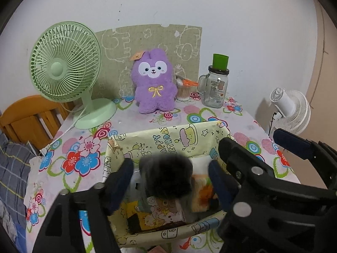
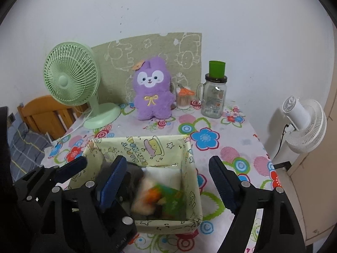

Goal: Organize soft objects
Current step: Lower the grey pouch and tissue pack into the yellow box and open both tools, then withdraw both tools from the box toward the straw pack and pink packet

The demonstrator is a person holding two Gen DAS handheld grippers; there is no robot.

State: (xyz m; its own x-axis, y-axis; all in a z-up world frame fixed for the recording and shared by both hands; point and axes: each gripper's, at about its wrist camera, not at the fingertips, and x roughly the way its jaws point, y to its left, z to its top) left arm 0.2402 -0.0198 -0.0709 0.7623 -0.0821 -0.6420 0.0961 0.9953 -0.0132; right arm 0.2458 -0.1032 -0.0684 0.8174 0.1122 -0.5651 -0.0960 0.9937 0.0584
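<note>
A floral-clothed table point(image 2: 242, 139) against a white wall; our left gripper point(image 1: 170, 177) gapes around a blurred dark fuzzy toy point(image 1: 168, 175) over the fabric basket point(image 2: 166, 145), apparently dropping it in; our right gripper point(image 2: 168, 179) hangs wide, empty; next we'd fetch the purple plush point(image 2: 152, 90).

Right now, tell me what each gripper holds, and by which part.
Neither holds anything. The left gripper is open around a blurred dark fuzzy thing over the box, fingers apart from it. The right gripper is open and empty.
</note>
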